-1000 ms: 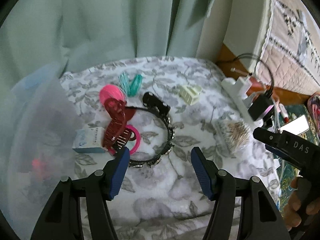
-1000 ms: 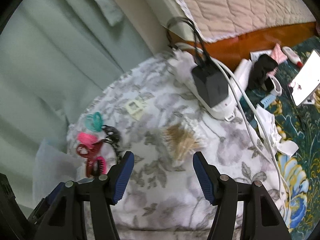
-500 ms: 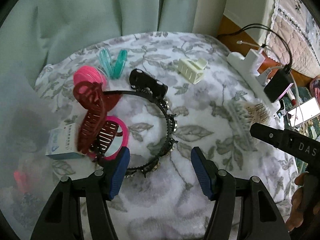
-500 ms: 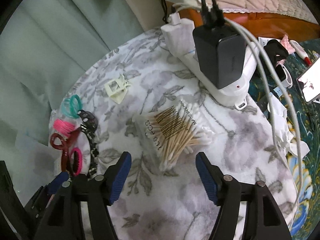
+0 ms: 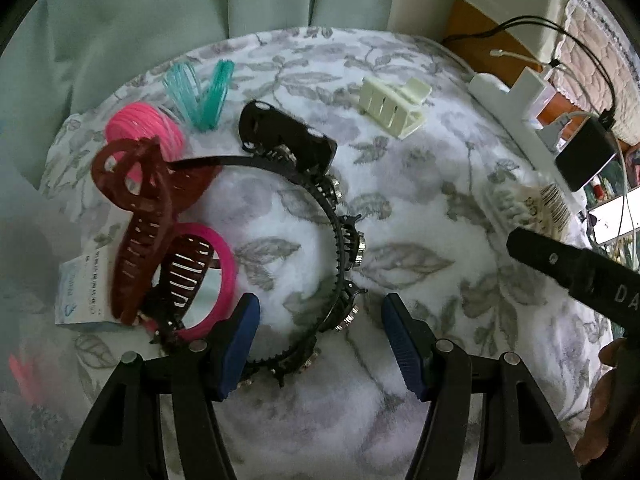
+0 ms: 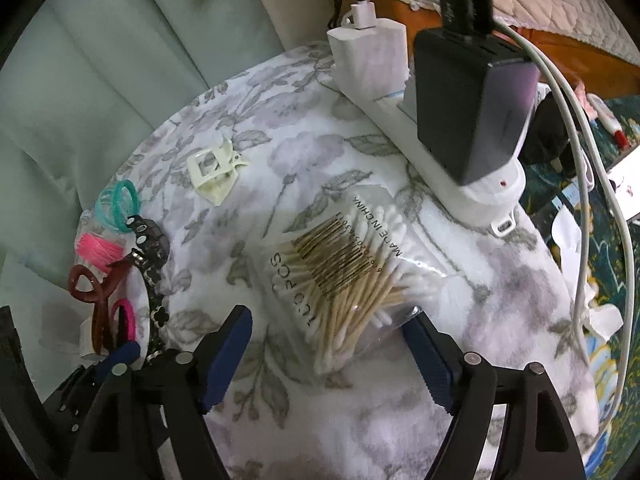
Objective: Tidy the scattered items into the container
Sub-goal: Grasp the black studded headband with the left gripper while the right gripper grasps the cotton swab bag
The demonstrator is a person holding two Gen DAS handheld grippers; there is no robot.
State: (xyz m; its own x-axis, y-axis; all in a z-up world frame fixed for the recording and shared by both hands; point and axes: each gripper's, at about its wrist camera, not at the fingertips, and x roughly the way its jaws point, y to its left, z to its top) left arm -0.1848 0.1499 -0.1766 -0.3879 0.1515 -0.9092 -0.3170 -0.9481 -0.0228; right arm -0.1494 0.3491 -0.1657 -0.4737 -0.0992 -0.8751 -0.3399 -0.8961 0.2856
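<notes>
Hair items lie scattered on a floral cloth (image 5: 400, 380). A black studded headband (image 5: 340, 248) curves down the middle, and its lower arc lies between the fingers of my left gripper (image 5: 320, 340), which is open and not pressing on it. A dark red claw clip (image 5: 136, 216) rests on a pink ring (image 5: 224, 276) and a small box (image 5: 76, 292). Behind lie pink ties (image 5: 144, 128), teal ties (image 5: 200, 88), a black clip (image 5: 284, 136) and a cream clip (image 5: 392, 108). My right gripper (image 6: 328, 356) is opening over a bag of cotton swabs (image 6: 352, 276), whose near end sits between its fingers, untouched.
A blurred translucent container wall (image 5: 24, 360) fills the left edge. A white power strip (image 6: 376, 92) with a black charger (image 6: 472, 104) and cables (image 6: 620, 216) lines the table's right edge. A green curtain (image 5: 200, 0) hangs behind. The floor holds a patterned rug (image 6: 612, 320).
Both grippers have sunk closer to the table. The right jaws have widened and now straddle the swab bag's near end. The headband's lower arc now lies between the left fingers.
</notes>
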